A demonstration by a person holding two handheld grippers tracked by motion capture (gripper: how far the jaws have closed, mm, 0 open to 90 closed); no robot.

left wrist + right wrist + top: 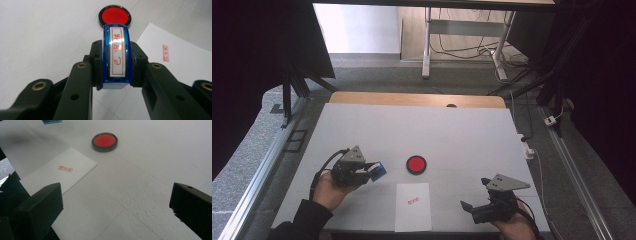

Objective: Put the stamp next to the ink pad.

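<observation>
My left gripper (377,171) is shut on a blue stamp (116,56) with a white label in red characters, held a little left of the round red ink pad (416,164). The stamp (380,171) hangs just above the white table cover. A white sheet of paper (413,207) lies at the front middle, bearing a small red stamp mark (413,201). My right gripper (473,207) stands open at the front right, beside the paper, with nothing between its jaws. The ink pad (104,142) and the paper (60,172) lie ahead of it.
The table (412,135) is covered in white, with a wooden strip (417,99) at its far edge. Metal rails (259,175) run along both sides. Desk legs and cables (492,50) stand on the floor beyond.
</observation>
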